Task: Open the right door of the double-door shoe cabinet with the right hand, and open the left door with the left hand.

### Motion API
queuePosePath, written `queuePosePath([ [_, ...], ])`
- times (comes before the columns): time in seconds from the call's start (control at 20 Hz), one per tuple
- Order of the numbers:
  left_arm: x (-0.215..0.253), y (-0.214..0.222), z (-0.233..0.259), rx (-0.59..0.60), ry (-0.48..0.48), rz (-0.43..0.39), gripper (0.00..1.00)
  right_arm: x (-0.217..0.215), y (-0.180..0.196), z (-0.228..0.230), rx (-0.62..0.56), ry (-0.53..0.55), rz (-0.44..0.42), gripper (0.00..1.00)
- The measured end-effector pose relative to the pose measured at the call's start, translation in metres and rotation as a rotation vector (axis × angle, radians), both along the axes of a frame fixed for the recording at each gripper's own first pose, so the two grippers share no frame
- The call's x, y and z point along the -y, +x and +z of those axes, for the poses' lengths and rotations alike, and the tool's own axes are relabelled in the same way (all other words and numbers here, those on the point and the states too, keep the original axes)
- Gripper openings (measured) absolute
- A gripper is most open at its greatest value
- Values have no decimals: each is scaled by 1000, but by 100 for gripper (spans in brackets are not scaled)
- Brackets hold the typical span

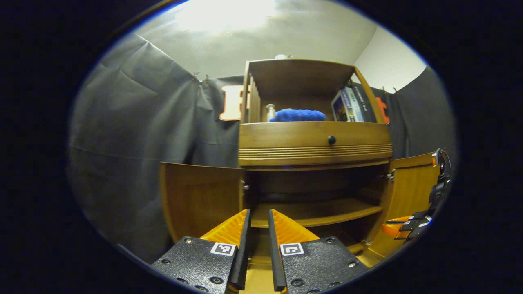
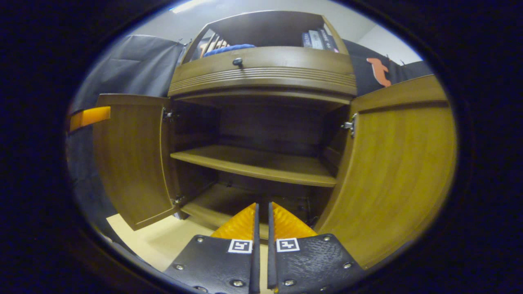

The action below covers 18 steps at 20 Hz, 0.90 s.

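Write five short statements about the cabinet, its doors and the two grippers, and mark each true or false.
1. Both lower doors stand open. True: the left door and the right door are swung out.
2. A pair of shoes sits on the inner shelf. False: the shelf is bare.
3. The drawer has a dark round knob. True.
4. The right gripper grips the right door's edge. False: its fingers are nearly together on nothing, pointing into the cabinet.
5. The top compartment holds nothing. False: a blue cloth and books sit there.
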State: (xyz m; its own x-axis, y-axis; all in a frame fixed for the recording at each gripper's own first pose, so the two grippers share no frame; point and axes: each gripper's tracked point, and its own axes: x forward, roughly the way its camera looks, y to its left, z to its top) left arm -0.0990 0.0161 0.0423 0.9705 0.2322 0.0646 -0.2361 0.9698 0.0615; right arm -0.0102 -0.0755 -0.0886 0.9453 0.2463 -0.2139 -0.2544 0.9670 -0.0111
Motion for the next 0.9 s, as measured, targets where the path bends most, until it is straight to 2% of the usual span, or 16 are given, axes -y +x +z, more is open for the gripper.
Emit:
queuePosePath([
  [0.2, 42, 32, -19, -39, -52, -156, 19, 22, -17, 26, 34, 38, -92, 7],
  [0.3, 60, 44, -29, -65, -63, -223, 33, 29, -27, 36, 49, 38, -135, 7],
  [0.4, 77, 54, -38, -84, -67, -290, 19, 34, -35, 47, 67, 25, -180, 7],
  [0.45, 85, 59, -42, -95, -68, -322, 26, 35, -38, 52, 77, 22, -200, 7],
  [0.5, 94, 64, -47, -108, -70, -356, 26, 34, -42, 55, 85, 21, -220, 7],
  [0.55, 101, 67, -52, -119, -74, -383, 19, 35, -46, 59, 91, 23, -238, 7],
  [0.65, 110, 70, -57, -135, -82, -427, 19, 36, -54, 66, 108, 36, -277, 7],
  [0.75, 117, 78, -58, -143, -89, -456, 33, 35, -61, 68, 115, 49, -305, 7],
  [0.8, 119, 81, -63, -143, -91, -473, 41, 37, -66, 69, 116, 48, -321, 20],
  [0.9, 125, 82, -61, -137, -93, -495, 59, 40, -73, 68, 117, 35, -348, 25],
])
